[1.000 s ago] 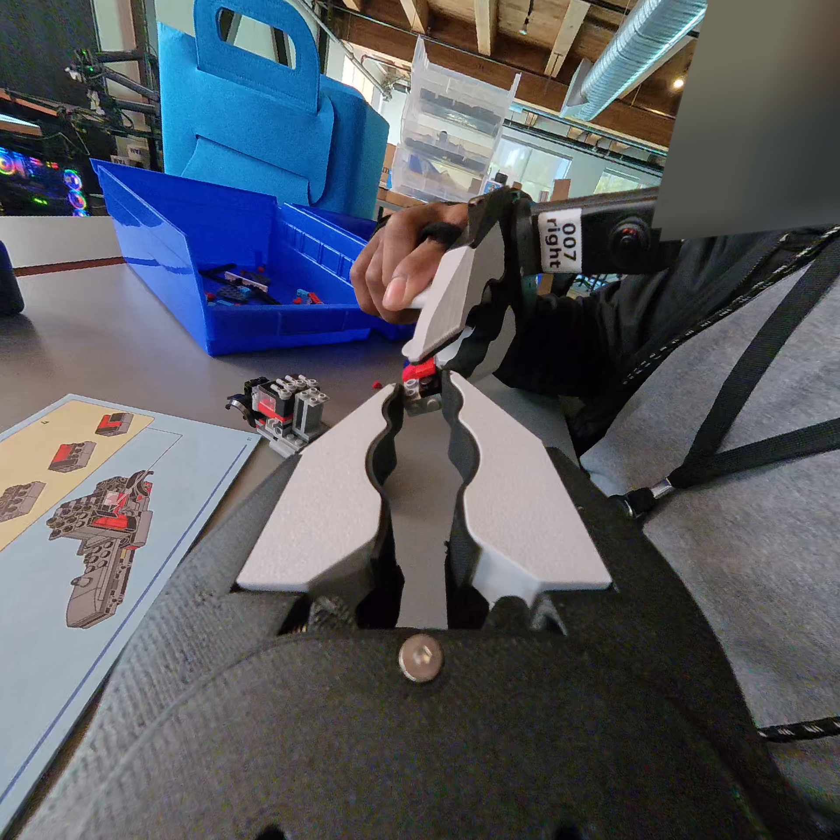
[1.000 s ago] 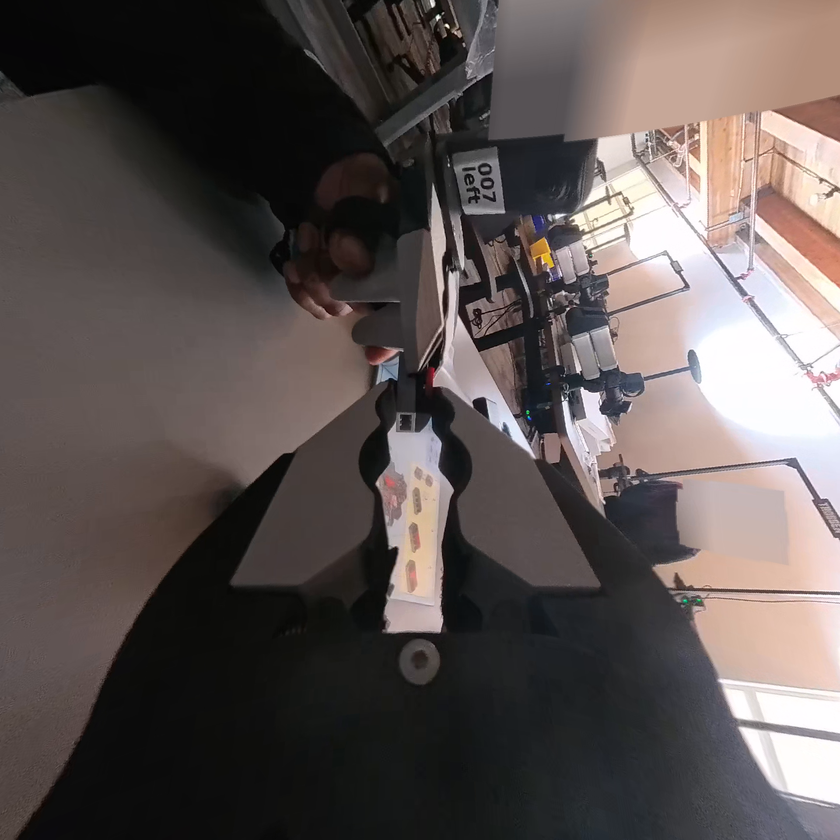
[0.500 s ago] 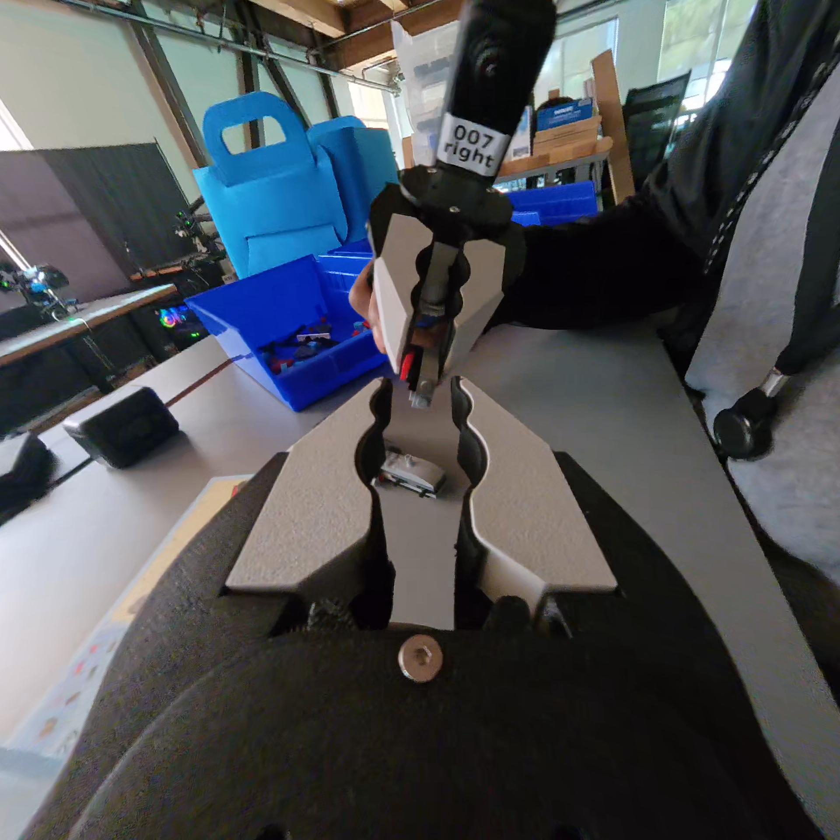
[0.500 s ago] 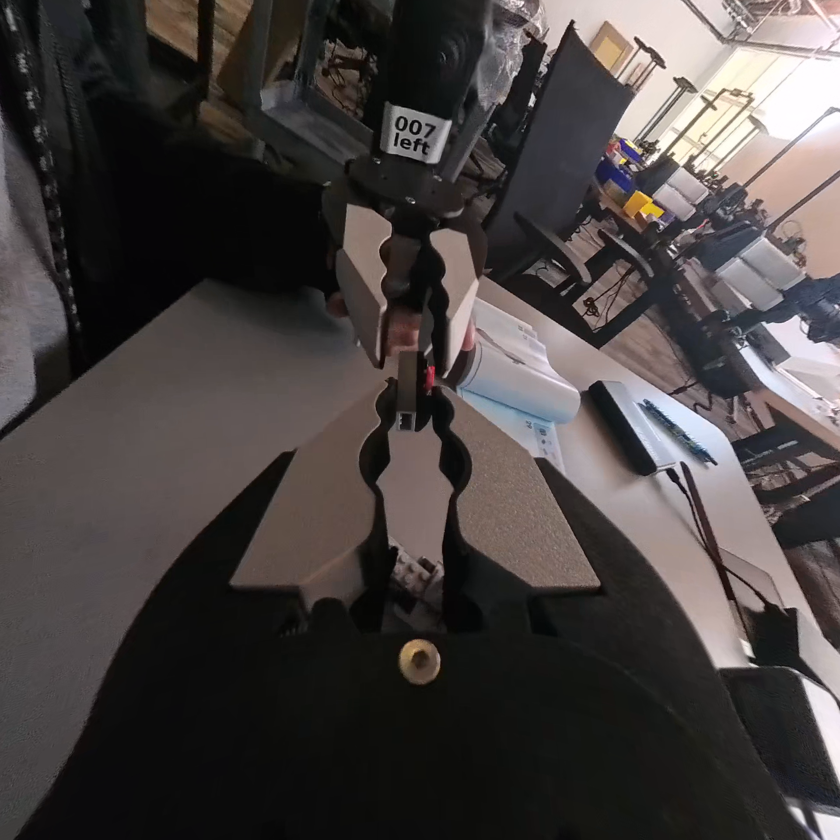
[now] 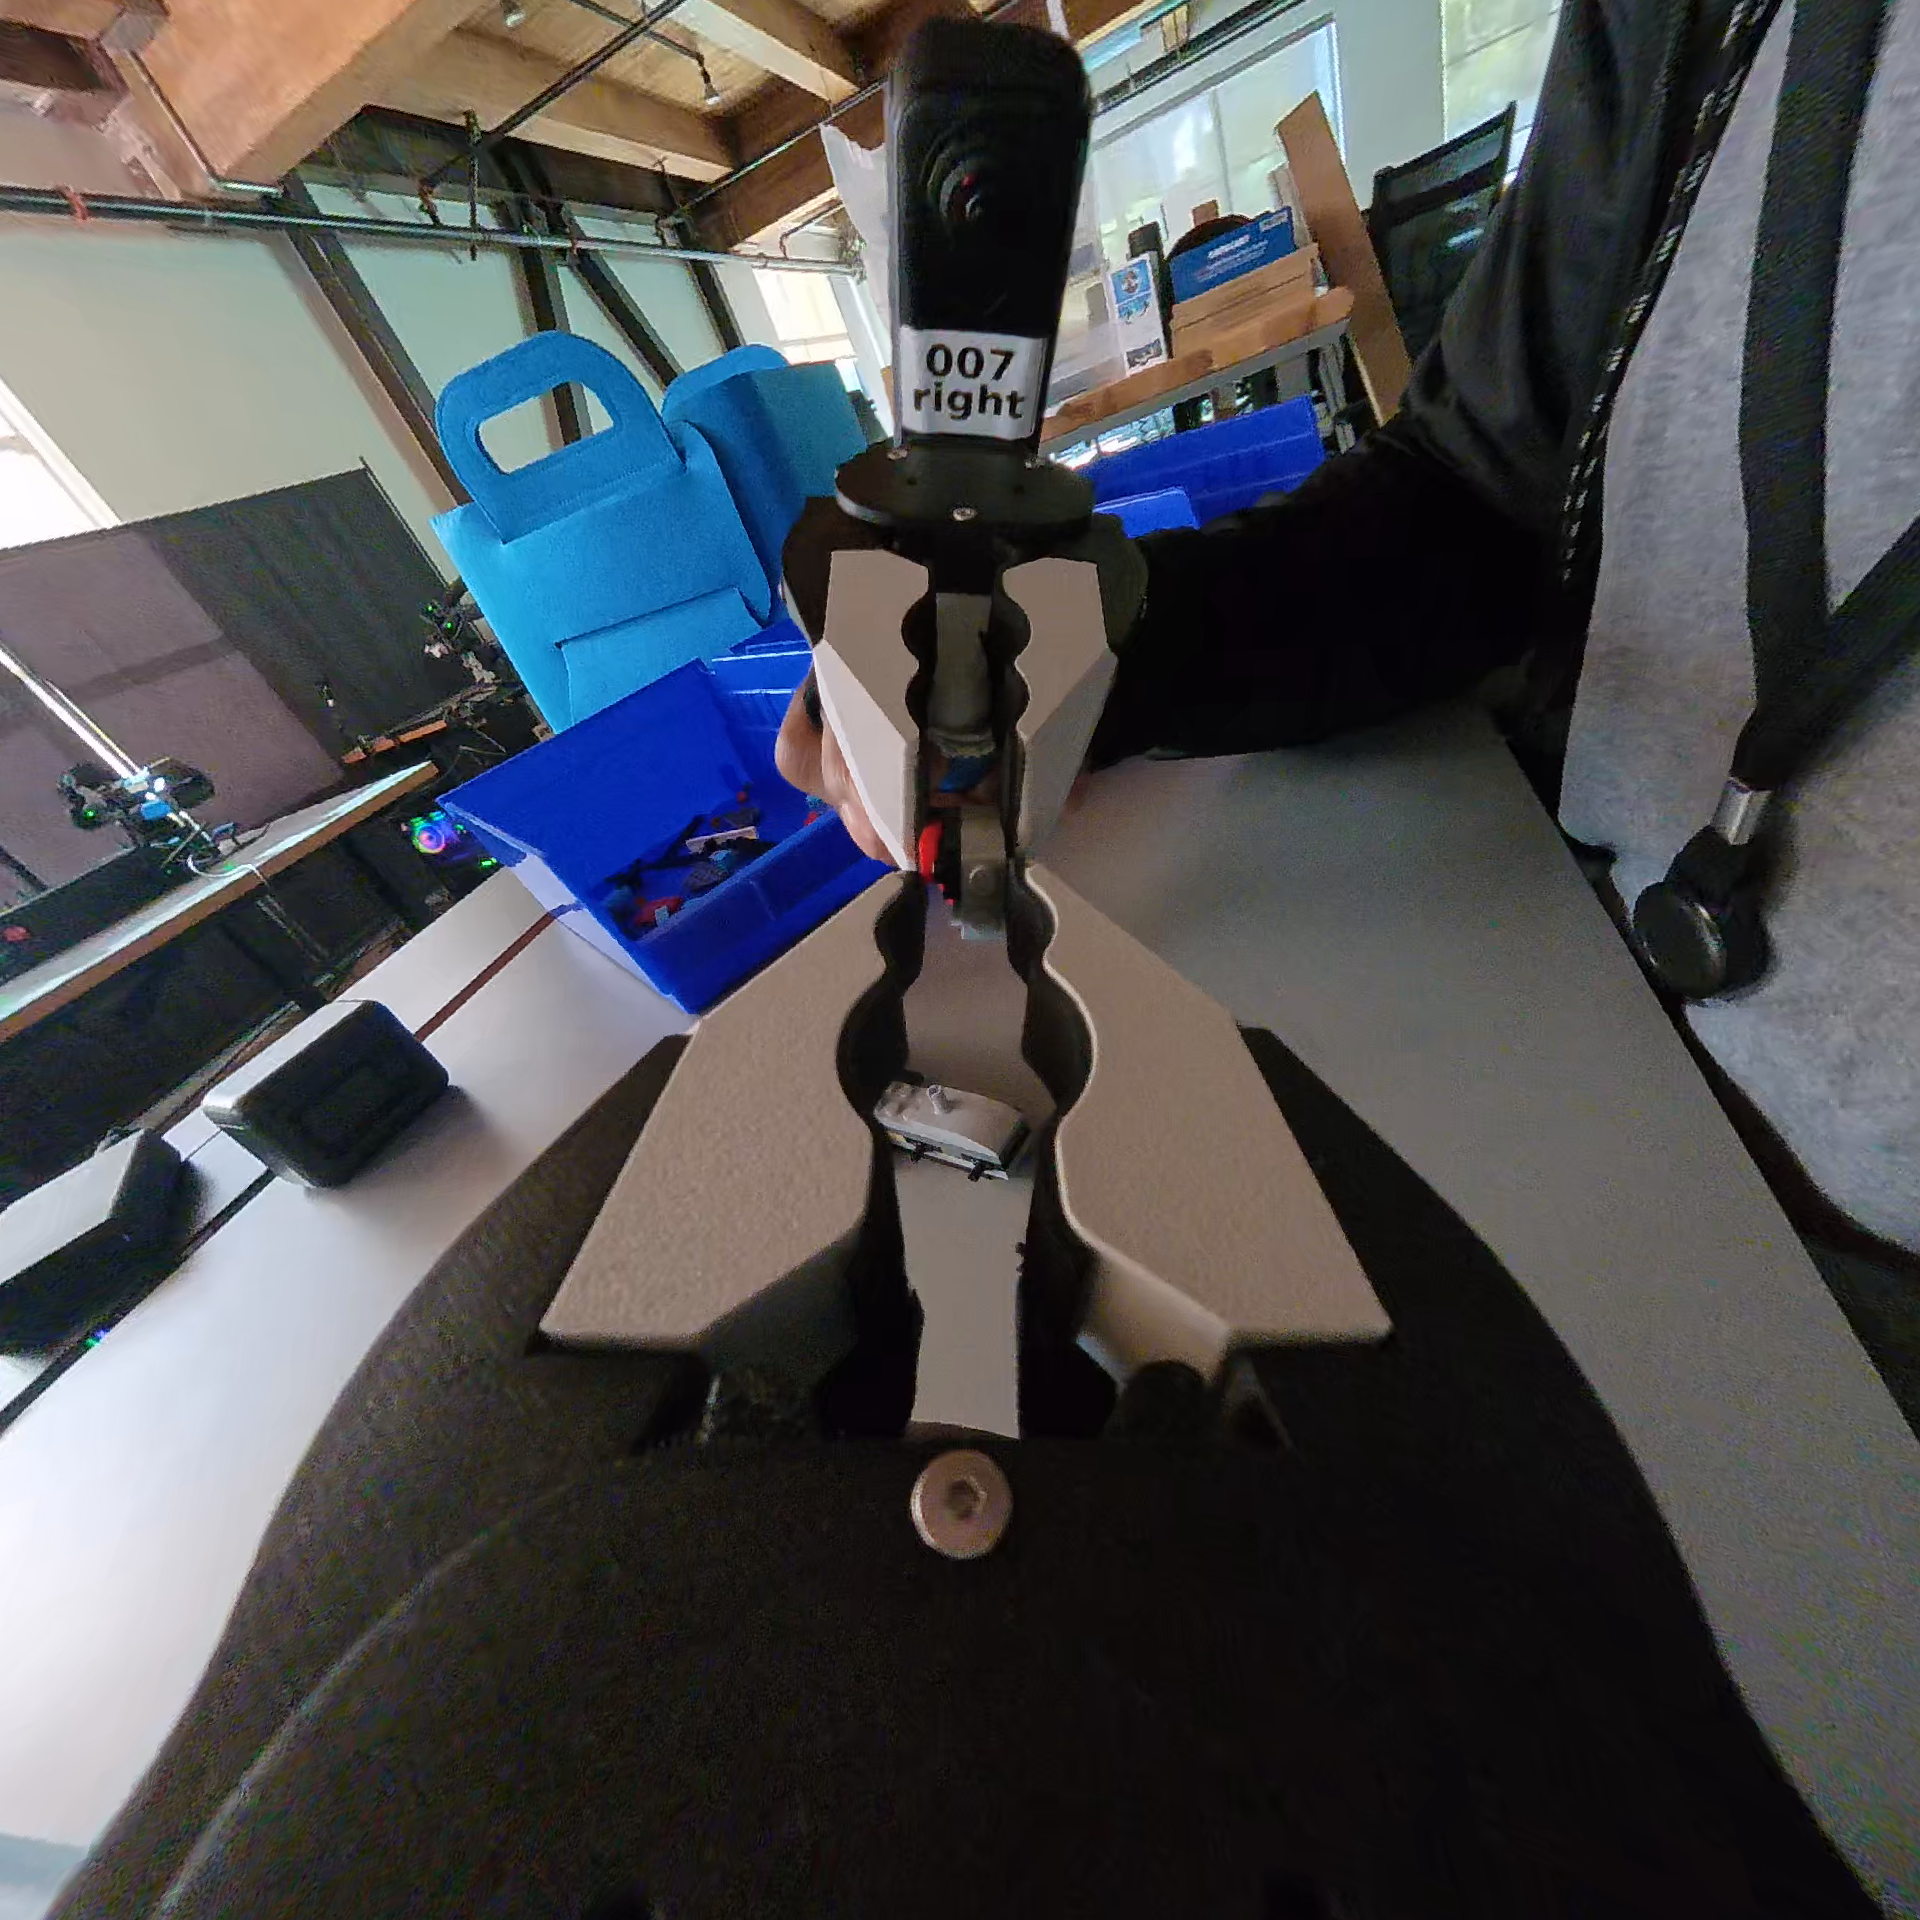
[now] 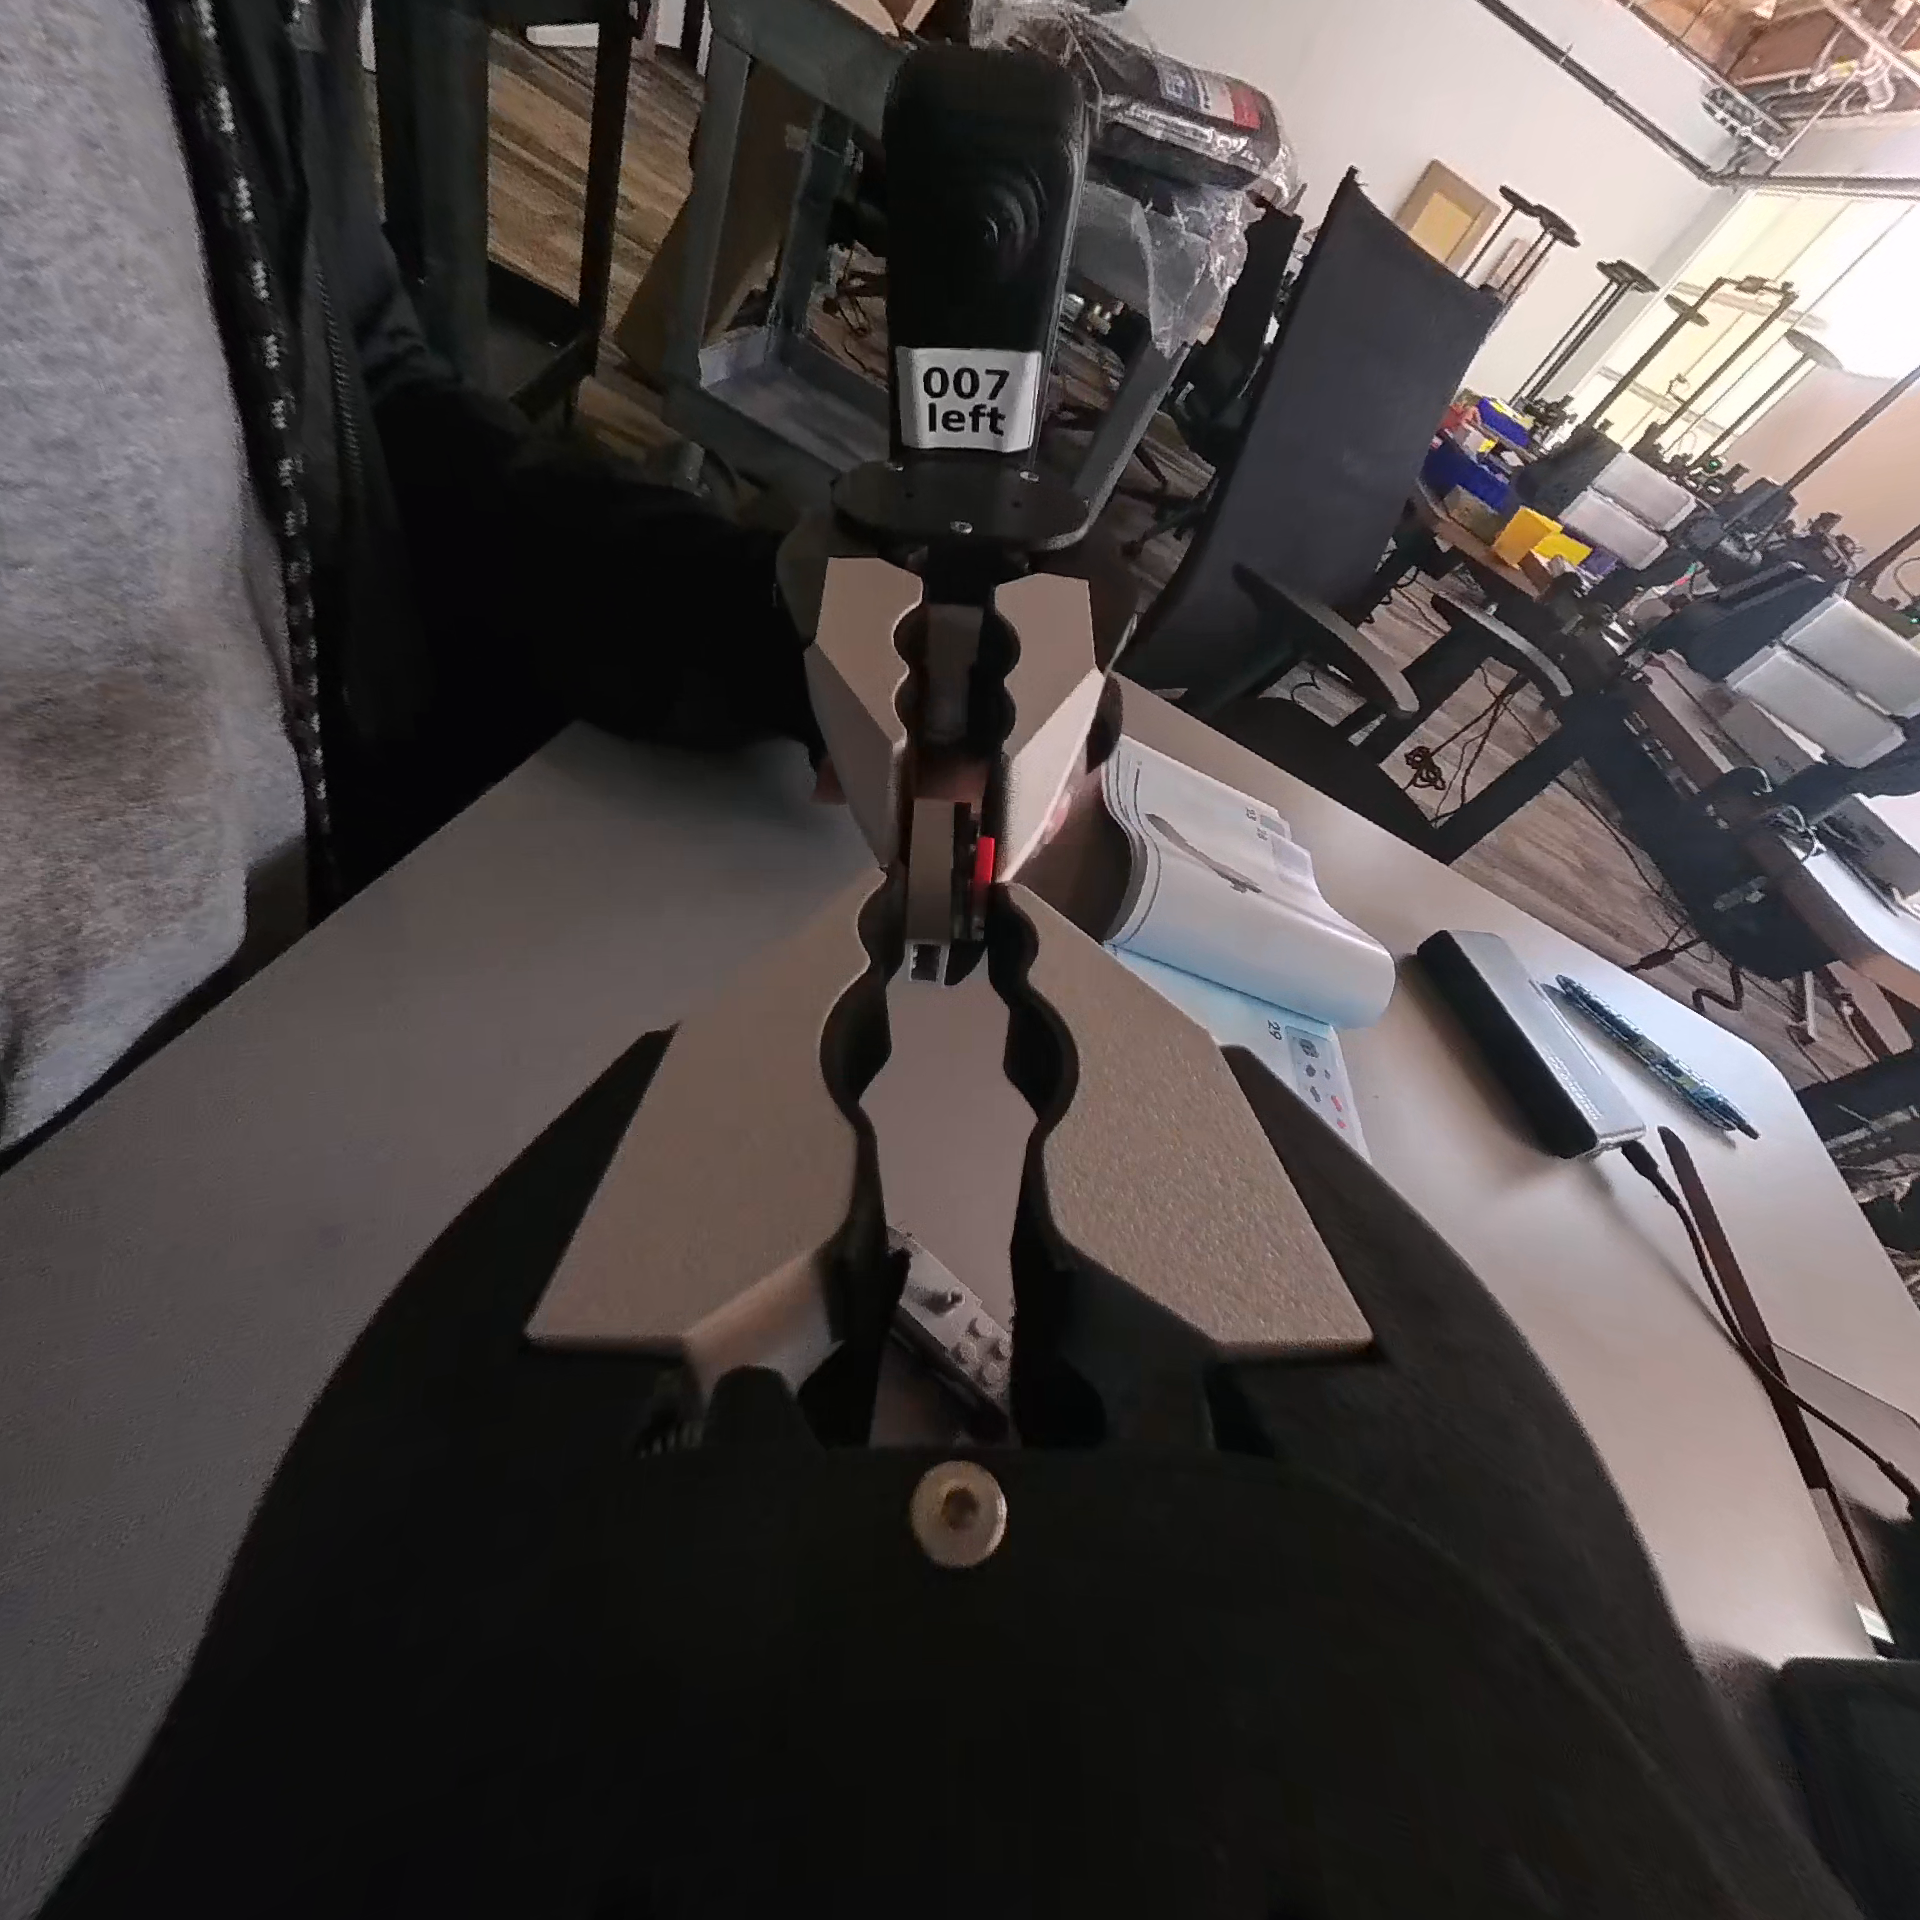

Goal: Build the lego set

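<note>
My left gripper and my right gripper face each other tip to tip above the grey table. Between the meeting tips sits a small grey and red lego assembly, also in the right wrist view. Both pairs of fingers are closed narrowly on it. The right gripper shows upright in the left wrist view, and the left gripper in the right wrist view. A grey lego sub-build lies on the table below the grippers, and shows between my right fingers.
A blue bin with loose lego pieces and a blue felt bag stand at the far left. A black box sits nearer. An open instruction booklet and a flat dark device lie to the right. The person's torso borders the table. My two grippers' fingertips are within a few centimetres of each other.
Both grippers swung round from a tilted pose to face each other head-on and moved closer, tips now meeting on the small assembly. The sub-build came into view beneath them.
</note>
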Demonstrator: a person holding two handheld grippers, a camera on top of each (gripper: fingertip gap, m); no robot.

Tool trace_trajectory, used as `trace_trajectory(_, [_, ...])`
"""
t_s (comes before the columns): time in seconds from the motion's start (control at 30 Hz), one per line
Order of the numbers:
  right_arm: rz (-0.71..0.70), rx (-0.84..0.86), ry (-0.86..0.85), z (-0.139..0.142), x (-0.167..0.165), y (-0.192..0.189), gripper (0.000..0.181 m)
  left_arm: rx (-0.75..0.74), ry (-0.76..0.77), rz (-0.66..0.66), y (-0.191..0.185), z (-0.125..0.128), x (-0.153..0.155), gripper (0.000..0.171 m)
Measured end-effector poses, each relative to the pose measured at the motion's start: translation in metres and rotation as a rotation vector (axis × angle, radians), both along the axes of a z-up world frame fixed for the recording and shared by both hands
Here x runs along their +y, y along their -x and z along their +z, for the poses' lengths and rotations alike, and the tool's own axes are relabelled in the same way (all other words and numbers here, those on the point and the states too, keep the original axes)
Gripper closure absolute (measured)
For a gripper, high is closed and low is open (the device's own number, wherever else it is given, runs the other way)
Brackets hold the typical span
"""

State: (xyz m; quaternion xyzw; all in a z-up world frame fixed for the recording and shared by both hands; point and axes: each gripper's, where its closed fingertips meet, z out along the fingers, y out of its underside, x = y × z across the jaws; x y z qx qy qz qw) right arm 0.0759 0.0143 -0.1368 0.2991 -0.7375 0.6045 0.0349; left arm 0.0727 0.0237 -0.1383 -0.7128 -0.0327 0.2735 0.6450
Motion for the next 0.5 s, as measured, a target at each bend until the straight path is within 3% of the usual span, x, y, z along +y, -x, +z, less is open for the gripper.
trace_trajectory(0.5, [0.060, -0.002, 0.031, 0.0034, 0.0005, -0.0095, 0.166, 0.064, 0.019, -0.037, -0.0100, 0.0031, 0.0012, 0.158])
